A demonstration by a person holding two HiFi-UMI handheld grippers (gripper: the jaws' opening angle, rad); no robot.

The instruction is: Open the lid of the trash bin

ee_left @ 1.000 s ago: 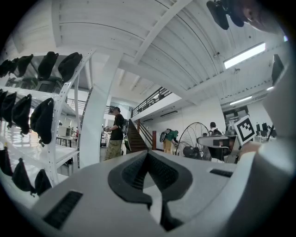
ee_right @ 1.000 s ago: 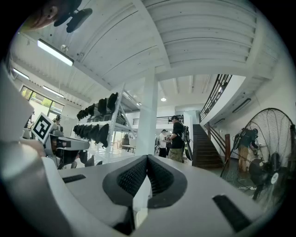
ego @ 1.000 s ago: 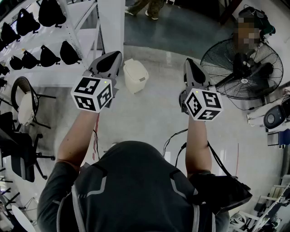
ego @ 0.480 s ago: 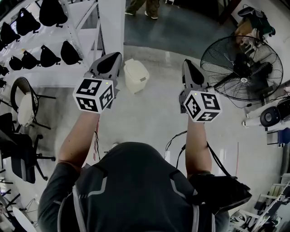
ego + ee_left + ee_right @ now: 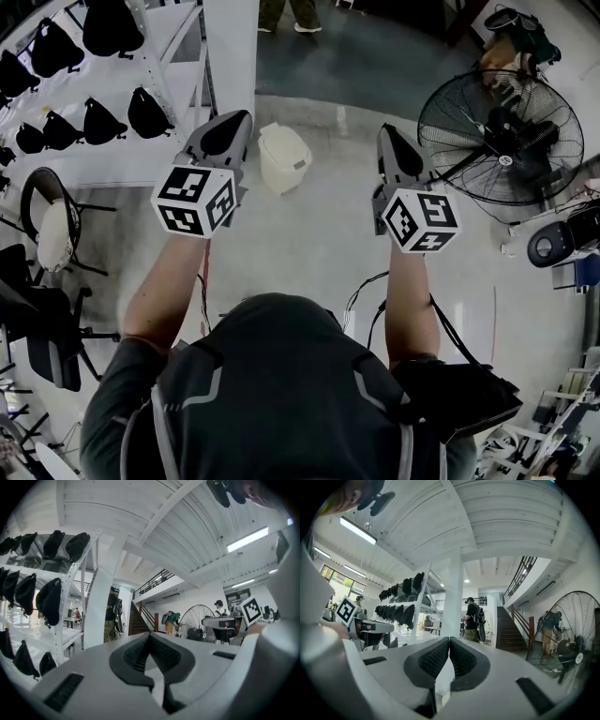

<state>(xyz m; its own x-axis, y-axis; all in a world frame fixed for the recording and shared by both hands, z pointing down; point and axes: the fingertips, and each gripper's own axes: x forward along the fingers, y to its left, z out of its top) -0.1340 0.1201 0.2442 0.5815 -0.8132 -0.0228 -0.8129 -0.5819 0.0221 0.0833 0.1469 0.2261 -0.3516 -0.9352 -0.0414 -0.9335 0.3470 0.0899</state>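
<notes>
Cream plastic trash bin, rounded lid shut, on glossy floor

The pale glossy floor carries a closed cream trash bin and a black fan.

Trash bin: cream all over, lid same shade. Left claw and right claw: light grey shells, black pads with a fine grid texture. Marker cubes: white faces, black square patterns. Floor: pale glossy grey, with a dark blue-grey strip at the top. Fan: black. Rack: white, holding black hung items. Shirt: dark grey, lighter grey stripes.
</notes>
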